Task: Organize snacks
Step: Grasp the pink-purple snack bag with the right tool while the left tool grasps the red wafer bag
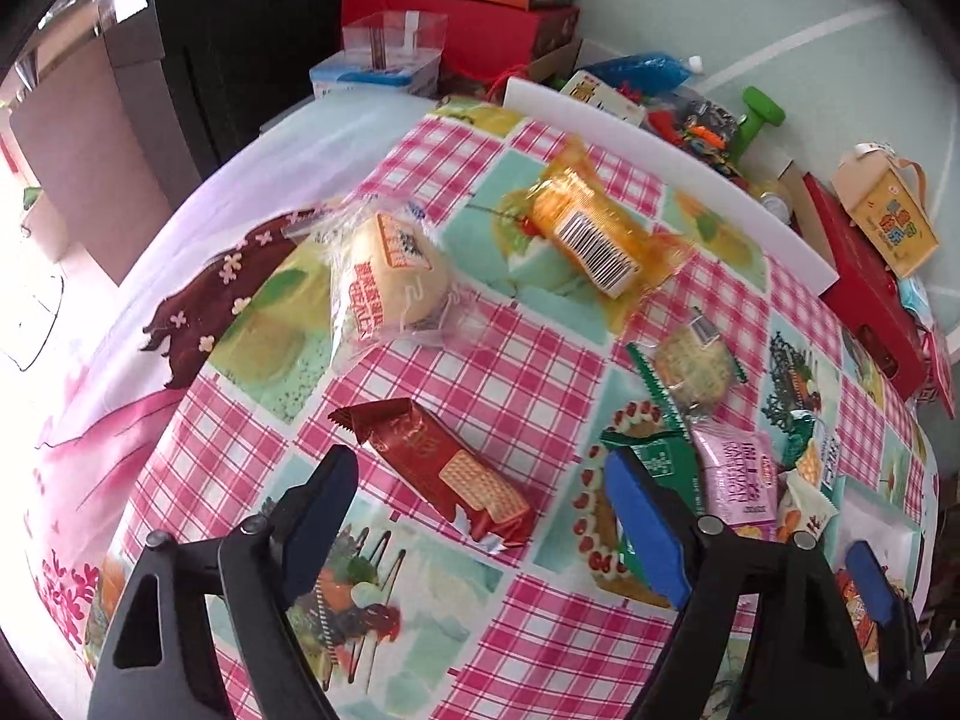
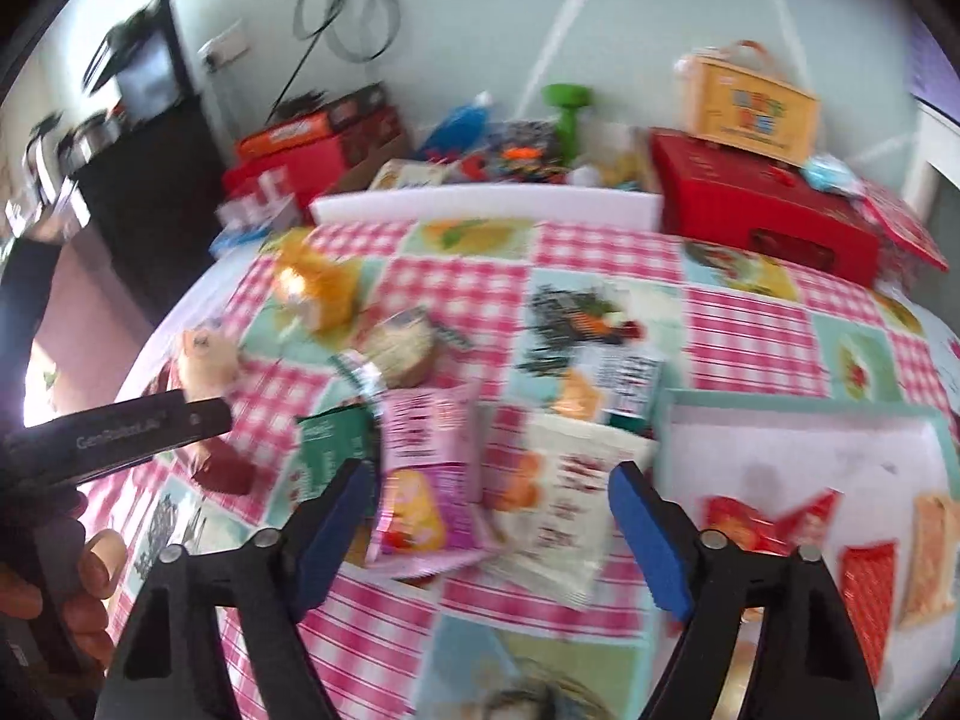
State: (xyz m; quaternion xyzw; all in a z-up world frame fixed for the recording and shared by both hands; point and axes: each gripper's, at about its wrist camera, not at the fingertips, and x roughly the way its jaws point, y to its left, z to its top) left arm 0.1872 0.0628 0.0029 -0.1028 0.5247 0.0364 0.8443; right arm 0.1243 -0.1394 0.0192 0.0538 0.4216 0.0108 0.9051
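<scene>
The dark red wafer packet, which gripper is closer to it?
Left. The left gripper hangs right over the dark red wafer packet; the right gripper is off beside it, over the pink packet.

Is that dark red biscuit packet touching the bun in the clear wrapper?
Apart. The left wrist view shows a wide band of checked tablecloth between the red biscuit packet and the wrapped bun.

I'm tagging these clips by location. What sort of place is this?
Probably a home living or dining room: a table under a pink checked tablecloth printed with food pictures, gift boxes such as the red box stacked against the wall, and a green toy dumbbell.
</scene>
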